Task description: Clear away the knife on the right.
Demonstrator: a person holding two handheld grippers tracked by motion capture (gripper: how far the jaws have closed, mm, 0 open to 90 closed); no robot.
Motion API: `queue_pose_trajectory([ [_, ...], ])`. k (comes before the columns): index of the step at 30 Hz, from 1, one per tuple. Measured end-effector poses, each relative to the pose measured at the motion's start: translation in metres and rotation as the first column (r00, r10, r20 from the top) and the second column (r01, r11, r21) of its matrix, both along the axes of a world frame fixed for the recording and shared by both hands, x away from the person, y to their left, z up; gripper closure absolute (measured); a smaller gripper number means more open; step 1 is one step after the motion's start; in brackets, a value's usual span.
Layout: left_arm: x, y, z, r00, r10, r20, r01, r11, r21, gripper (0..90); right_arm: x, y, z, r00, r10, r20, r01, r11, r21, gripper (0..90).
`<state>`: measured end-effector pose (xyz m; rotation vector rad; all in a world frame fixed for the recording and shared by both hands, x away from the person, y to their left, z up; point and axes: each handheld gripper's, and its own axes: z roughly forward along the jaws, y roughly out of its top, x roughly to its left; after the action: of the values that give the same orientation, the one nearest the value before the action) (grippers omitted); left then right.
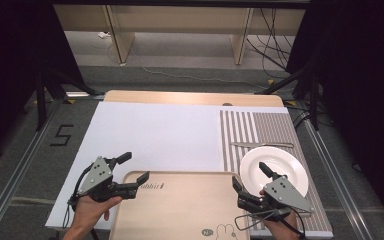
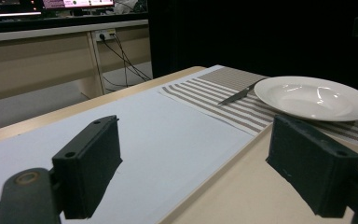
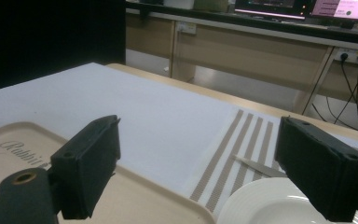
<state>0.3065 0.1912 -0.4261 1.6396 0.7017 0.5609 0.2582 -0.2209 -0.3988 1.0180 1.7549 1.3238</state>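
On the tabletop in front of you lie two containers: a wooden tray at the near edge, bare inside apart from its printed lettering and rabbit drawing, and a white plate on the striped placemat, with nothing on it. A knife lies on the mat just beyond the plate.

Your left claw is released, jaws wide apart, straddling the tray's far left corner: one jaw over the white sheet, the other over the tray's rim. Your right claw is also released and holds nothing; its jaws span the gap between the tray's right edge and the plate's near rim.
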Motion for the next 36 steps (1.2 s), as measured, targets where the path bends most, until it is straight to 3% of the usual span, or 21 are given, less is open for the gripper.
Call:
queue_pose_trajectory([
  [4,0.000,0.000,0.000,1.0000,0.000,0.005,0.000,1.0000,0.000,16.4,0.002,-0.007,0.007,1.0000,0.000,-0.007,0.000,1.000,-0.017,15.2],
  [7,0.000,0.000,0.000,1.0000,0.000,0.006,0.000,1.0000,0.002,16.4,0.005,-0.009,0.008,0.9998,0.012,-0.017,-0.012,1.000,-0.004,15.8],
  [13,0.000,-0.001,0.000,1.0000,-0.002,0.006,0.002,1.0000,0.004,16.4,0.016,-0.019,0.014,0.9971,0.017,-0.075,-0.017,1.000,0.005,15.7],
  [17,0.000,-0.001,0.000,1.0000,-0.002,0.006,0.002,1.0000,0.004,16.4,0.022,-0.024,0.016,0.9963,0.005,-0.086,-0.005,1.000,-0.003,16.0],
  [18,0.000,-0.001,0.000,1.0000,-0.001,0.006,0.001,1.0000,0.005,16.4,0.026,-0.028,0.019,0.9913,0.008,-0.131,-0.007,1.000,0.004,16.1],
  [23,0.000,-0.001,-0.001,1.0000,0.000,0.003,0.000,1.0000,0.006,16.4,0.038,-0.044,0.026,0.9849,0.009,-0.173,-0.006,1.000,0.019,16.4],
  [28,0.001,-0.001,-0.001,1.0000,0.001,0.005,-0.001,0.9999,0.011,16.4,0.048,-0.062,0.032,0.9798,-0.027,-0.198,0.024,1.000,-0.017,16.7],
  [30,0.001,-0.001,-0.001,1.0000,0.000,0.004,0.000,0.9999,0.011,16.4,0.050,-0.065,0.033,0.9815,-0.033,-0.188,0.028,0.999,-0.028,16.6],
  [31,0.001,-0.001,-0.001,1.0000,0.000,0.005,0.000,0.9999,0.010,16.4,0.051,-0.068,0.035,0.9761,-0.038,-0.214,0.028,0.998,-0.049,16.5],
  [33,0.001,-0.001,-0.001,1.0000,-0.001,0.007,0.001,0.9999,0.013,16.4,0.058,-0.077,0.036,0.9776,-0.041,-0.206,0.028,0.997,-0.068,16.4],
  [36,0.001,-0.001,-0.001,1.0000,0.004,0.003,-0.004,1.0000,0.008,16.4,0.063,-0.084,0.041,0.9716,-0.047,-0.232,0.030,0.996,-0.078,16.3],
])
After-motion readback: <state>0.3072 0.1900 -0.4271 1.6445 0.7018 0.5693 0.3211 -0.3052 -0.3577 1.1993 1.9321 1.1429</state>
